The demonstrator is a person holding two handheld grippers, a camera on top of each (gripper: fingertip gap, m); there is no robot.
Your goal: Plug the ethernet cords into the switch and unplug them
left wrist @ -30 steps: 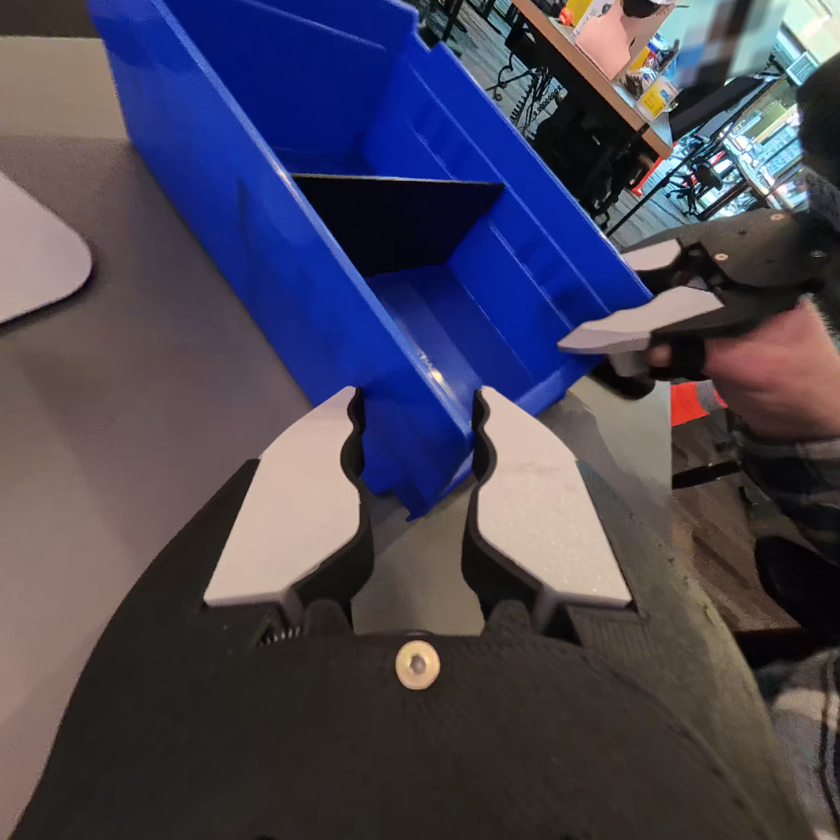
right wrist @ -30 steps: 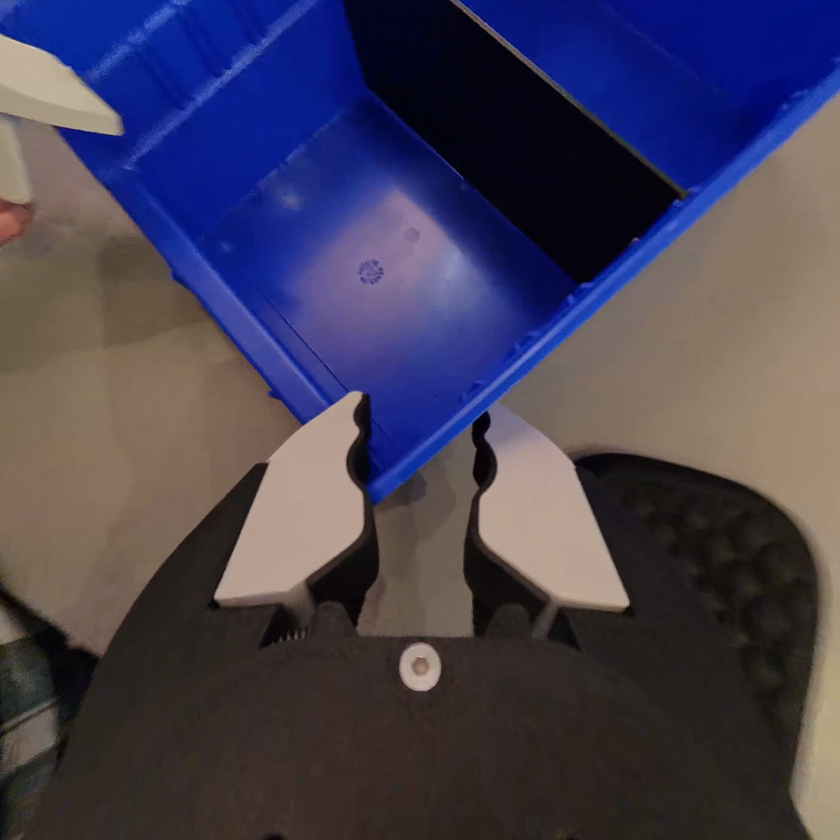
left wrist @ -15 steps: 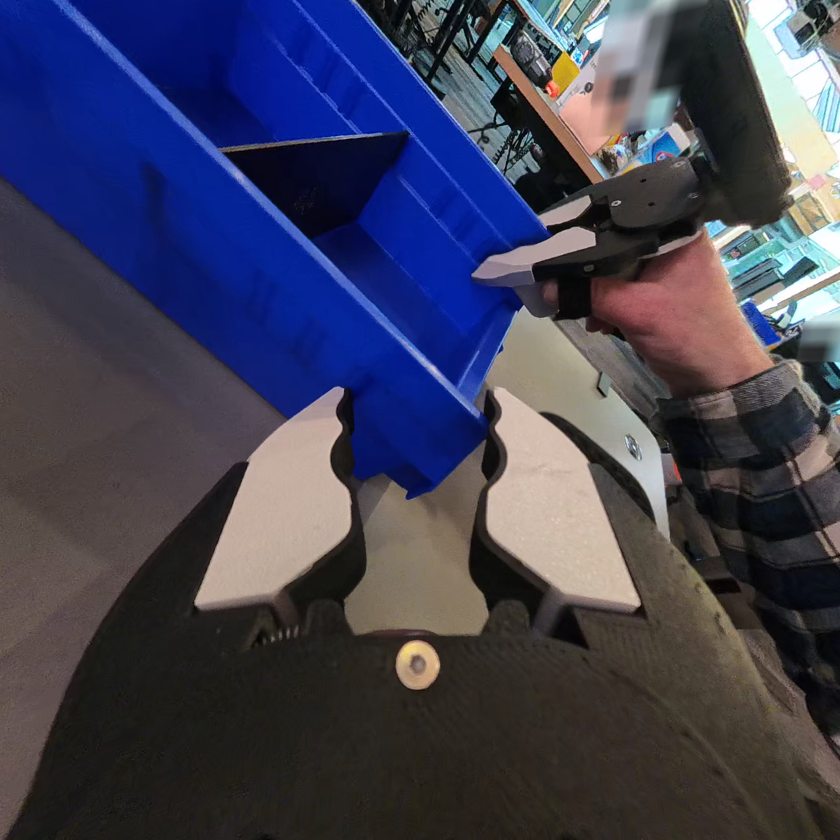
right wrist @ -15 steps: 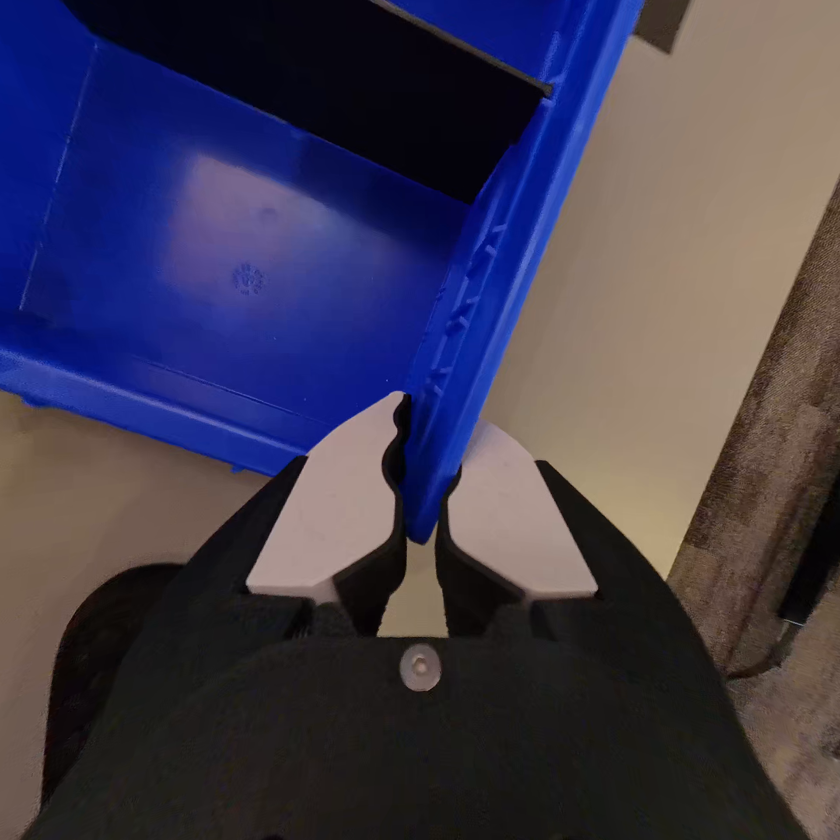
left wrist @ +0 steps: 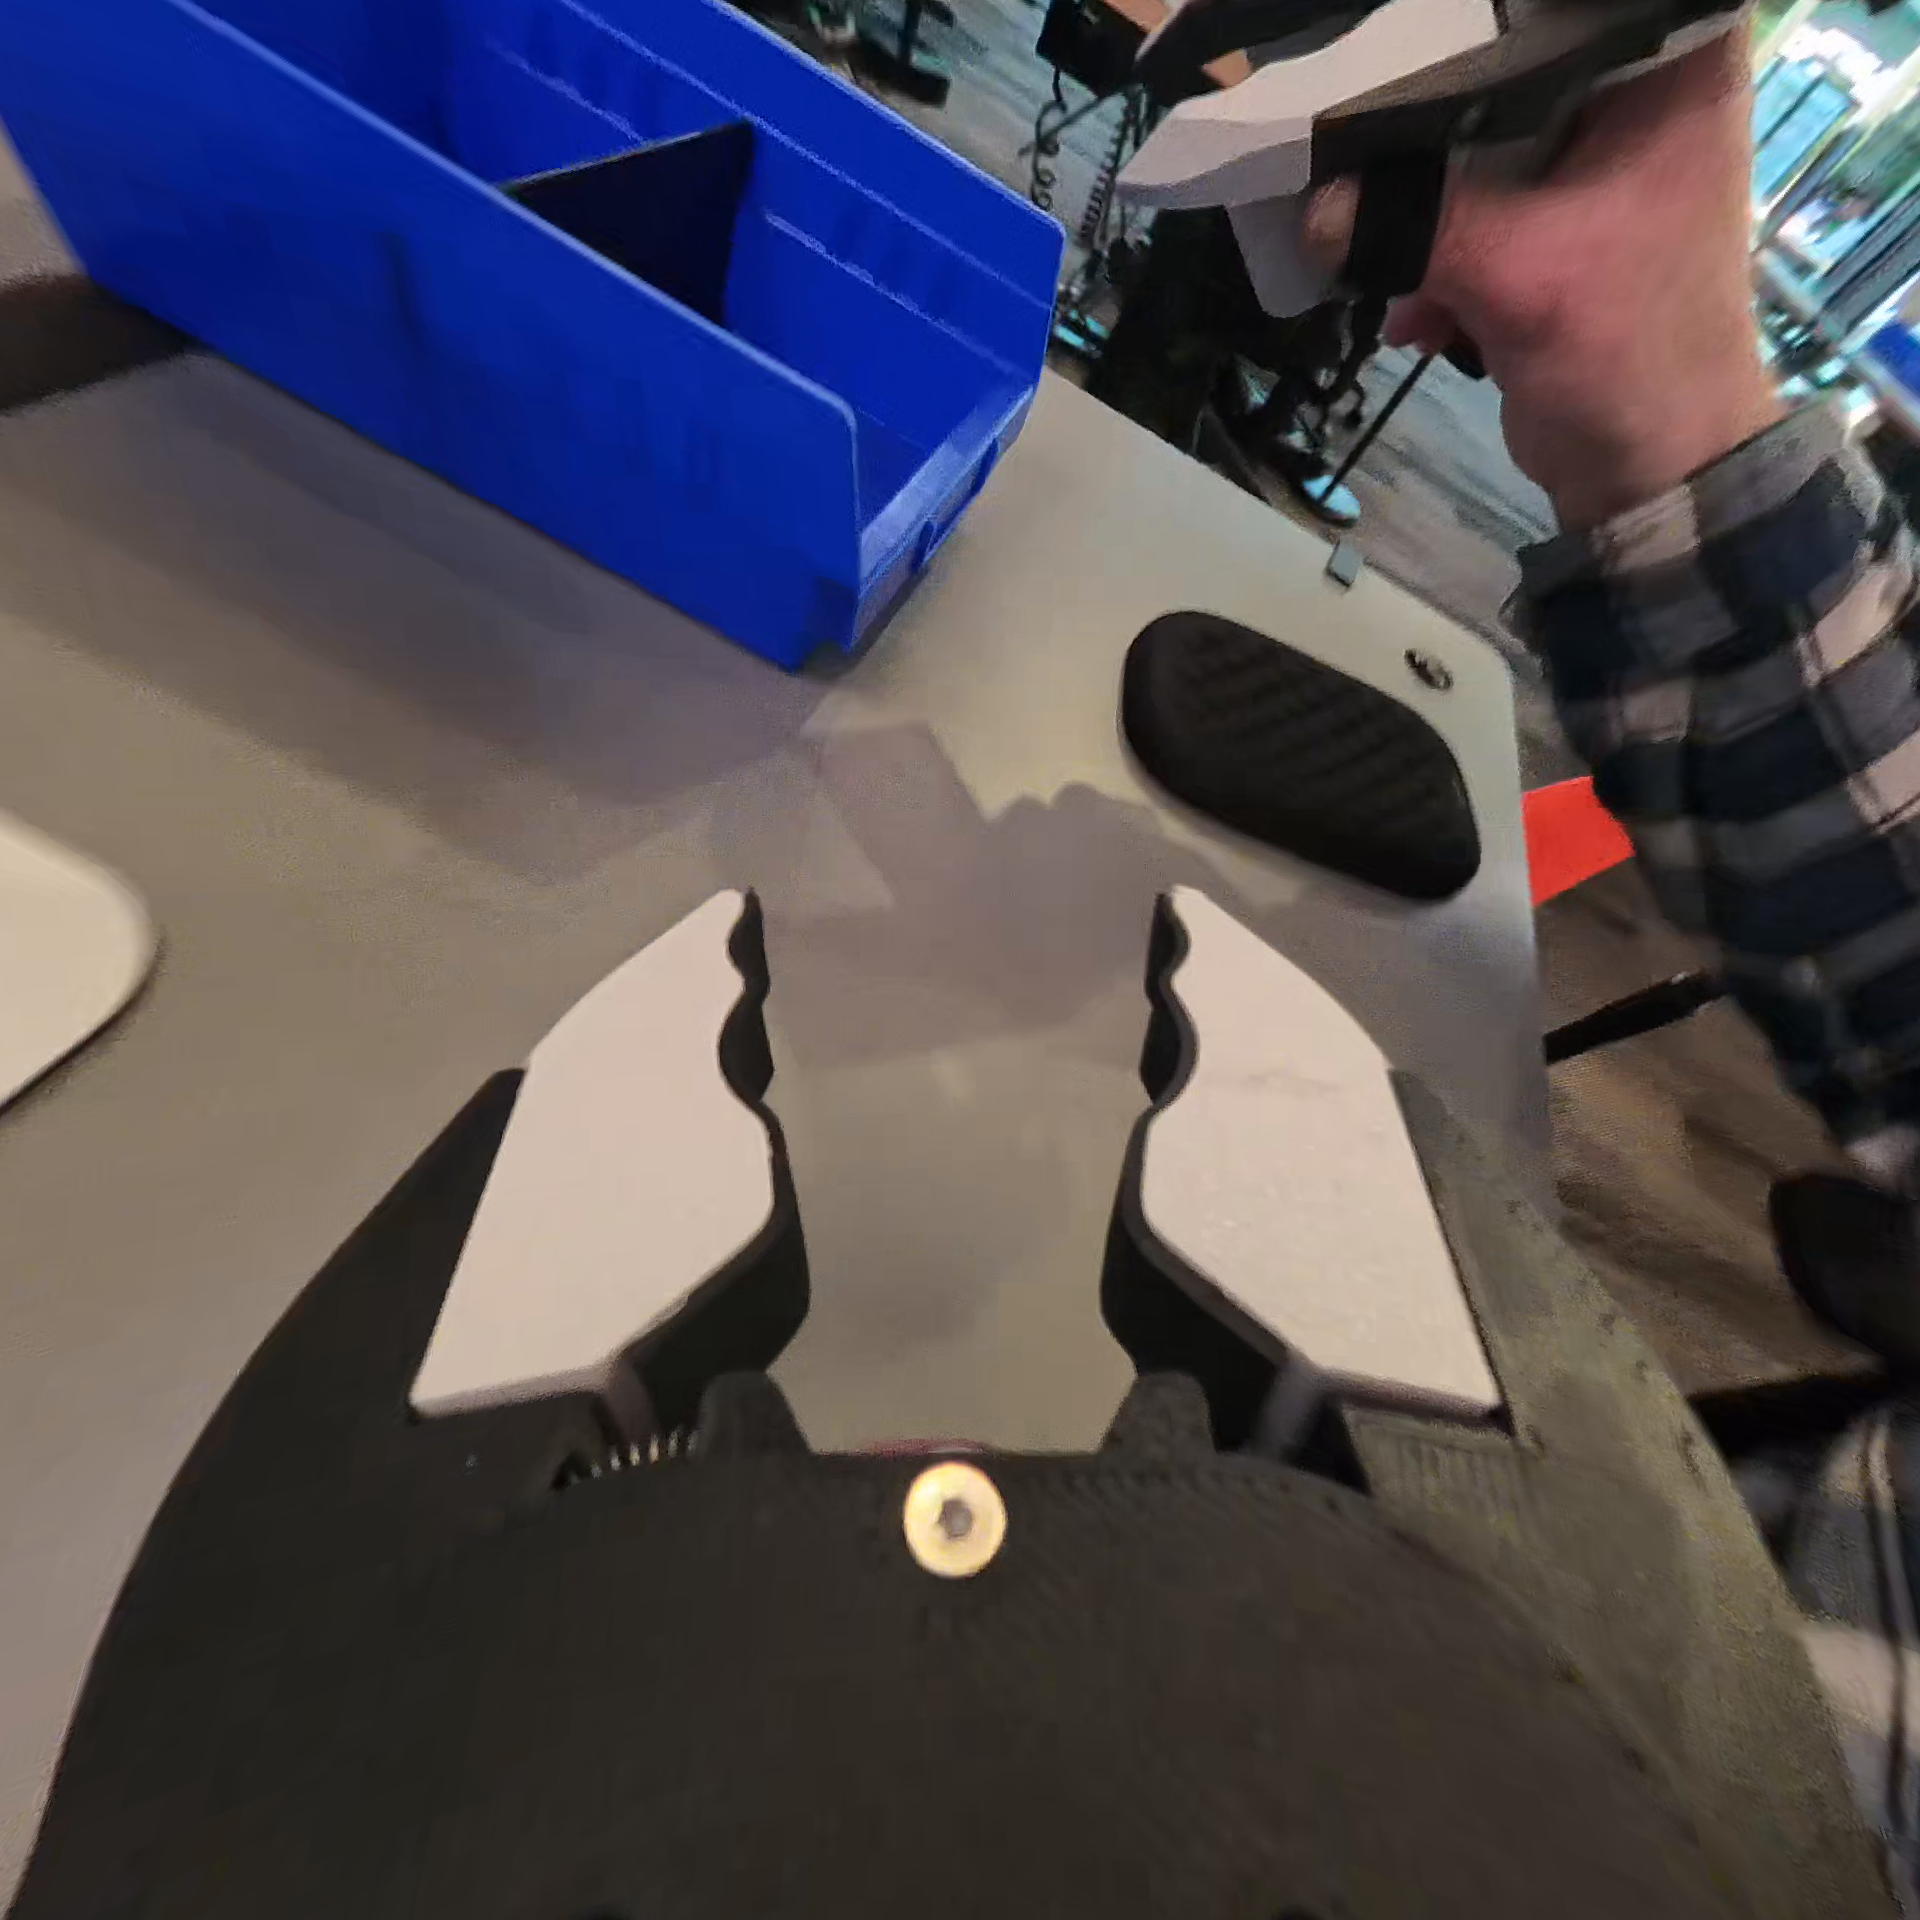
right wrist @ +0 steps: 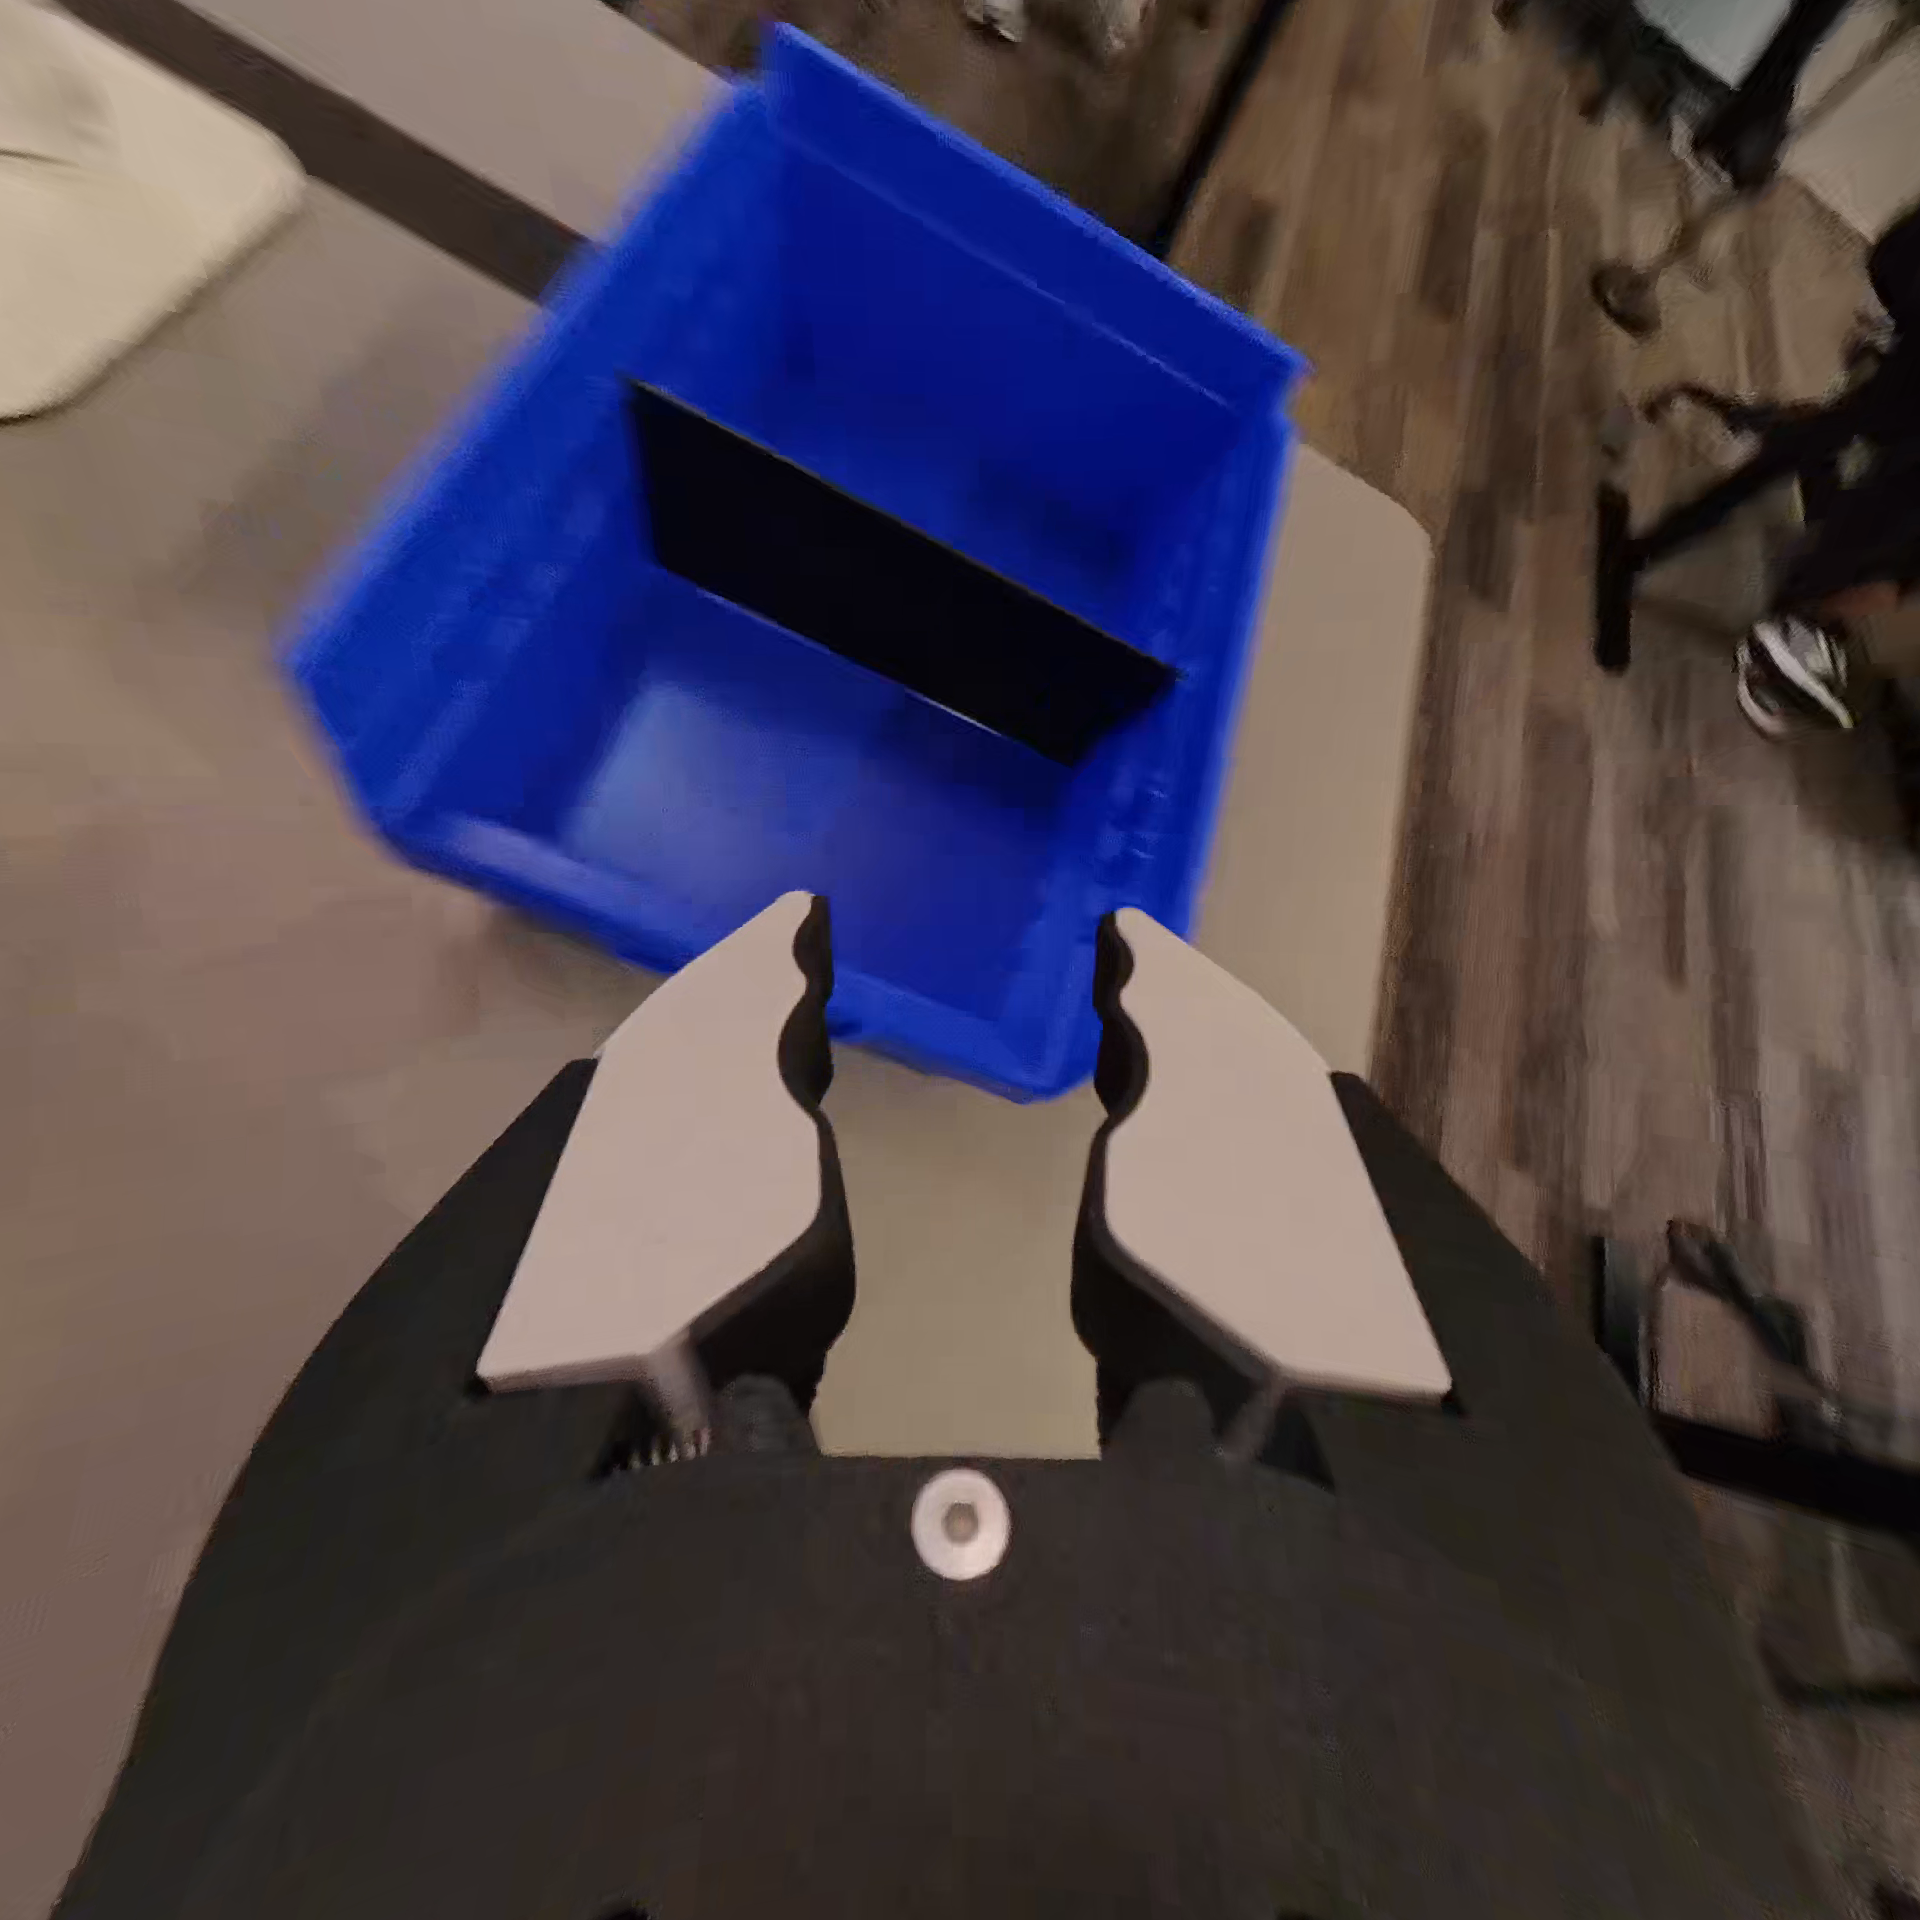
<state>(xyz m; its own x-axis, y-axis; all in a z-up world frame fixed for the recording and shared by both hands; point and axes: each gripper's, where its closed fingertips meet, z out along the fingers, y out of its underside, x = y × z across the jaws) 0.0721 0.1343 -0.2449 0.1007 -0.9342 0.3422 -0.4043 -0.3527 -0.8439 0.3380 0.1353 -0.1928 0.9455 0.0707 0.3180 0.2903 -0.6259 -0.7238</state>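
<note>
No ethernet cord or switch shows in either view. A blue bin (left wrist: 520, 312) with a black divider (left wrist: 655, 208) rests on the grey table (left wrist: 312, 779). My left gripper (left wrist: 956, 904) is open and empty, above bare table short of the bin's near corner. My right gripper (right wrist: 961, 914) is open and empty, above the near corner of the bin (right wrist: 468, 644), whose divider (right wrist: 883, 582) and bare floor are visible. The left wrist view shows the right gripper (left wrist: 1216, 177) in a hand, raised beyond the bin, touching nothing.
A black textured pad (left wrist: 1299, 748) lies near the table's right corner. A white rounded pad (left wrist: 52, 956) lies at the left and also shows in the right wrist view (right wrist: 104, 208). The table edge and wood floor (right wrist: 1610, 831) are to the right. A person's plaid sleeve (left wrist: 1714, 727) is at right. One gripper's finger ends stand about 30 cm off the other's.
My right gripper, shut on the bin's side wall half a second ago, has let go and lifted away. My left gripper opened wider and drew back from the bin's corner. The bin now lies flat.
</note>
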